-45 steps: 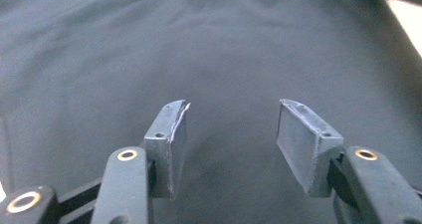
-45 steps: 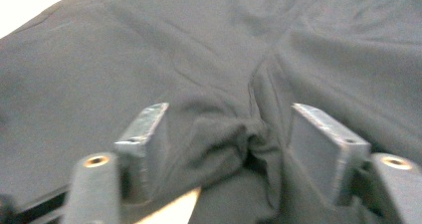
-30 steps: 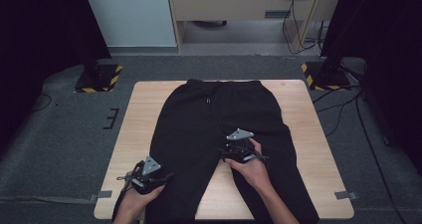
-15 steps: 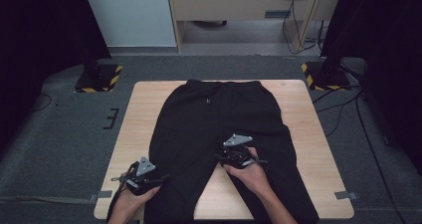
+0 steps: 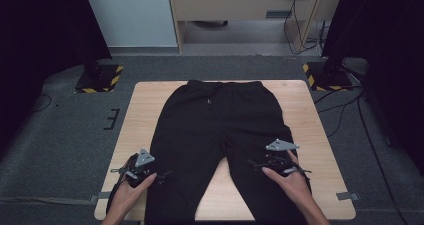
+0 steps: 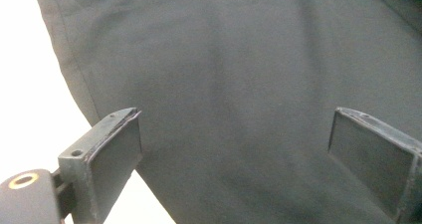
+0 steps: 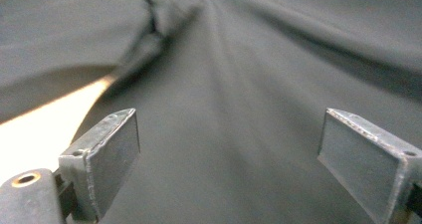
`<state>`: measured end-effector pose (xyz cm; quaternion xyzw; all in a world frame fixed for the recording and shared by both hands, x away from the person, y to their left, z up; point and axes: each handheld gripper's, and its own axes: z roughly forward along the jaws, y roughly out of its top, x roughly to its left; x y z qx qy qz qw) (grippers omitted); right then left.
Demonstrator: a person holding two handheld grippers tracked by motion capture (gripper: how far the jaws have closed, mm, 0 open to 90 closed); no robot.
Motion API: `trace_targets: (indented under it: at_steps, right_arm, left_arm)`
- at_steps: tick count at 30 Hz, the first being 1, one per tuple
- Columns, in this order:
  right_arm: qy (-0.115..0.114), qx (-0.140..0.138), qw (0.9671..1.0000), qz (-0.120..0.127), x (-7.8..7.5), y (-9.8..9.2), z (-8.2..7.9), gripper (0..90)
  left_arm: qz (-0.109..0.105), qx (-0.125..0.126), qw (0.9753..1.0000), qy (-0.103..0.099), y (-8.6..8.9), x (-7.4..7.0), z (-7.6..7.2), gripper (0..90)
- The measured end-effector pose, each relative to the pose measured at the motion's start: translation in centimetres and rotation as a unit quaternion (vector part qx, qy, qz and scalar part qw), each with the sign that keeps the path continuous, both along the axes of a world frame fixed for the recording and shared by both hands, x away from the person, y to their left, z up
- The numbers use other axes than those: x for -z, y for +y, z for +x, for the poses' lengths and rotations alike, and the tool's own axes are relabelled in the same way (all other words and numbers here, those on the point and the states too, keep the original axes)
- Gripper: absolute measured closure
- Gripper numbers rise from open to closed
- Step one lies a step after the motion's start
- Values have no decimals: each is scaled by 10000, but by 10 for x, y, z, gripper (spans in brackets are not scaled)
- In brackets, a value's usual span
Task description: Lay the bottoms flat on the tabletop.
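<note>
1. Black trousers (image 5: 220, 130) lie flat on the wooden table (image 5: 310, 120), waistband at the far edge.
2. Left gripper (image 5: 150, 175) over the left leg's outer edge, jaws apart.
3. Right gripper (image 5: 265, 164) above the right leg, jaws apart.

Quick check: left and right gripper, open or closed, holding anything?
Left gripper: open, holding nothing, over the black trousers.
Right gripper: open, holding nothing, over the trousers.
</note>
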<state>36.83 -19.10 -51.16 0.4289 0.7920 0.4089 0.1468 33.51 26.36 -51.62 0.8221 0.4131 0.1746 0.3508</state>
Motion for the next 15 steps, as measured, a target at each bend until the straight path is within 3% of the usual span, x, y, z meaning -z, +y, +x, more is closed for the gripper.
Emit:
trace_targets:
  at_steps: [6, 15]
  right_arm:
    - [157, 126, 9998, -16, 6, -36, -9, 117]
    - [114, 462, 9987, -174, 10, -78, -19, 141]
  left_arm:
    - [17, -101, 9999, 88, 6, 4, 1, 55]
    - [173, -315, 9994, -3, 24, 3, 5, 59]
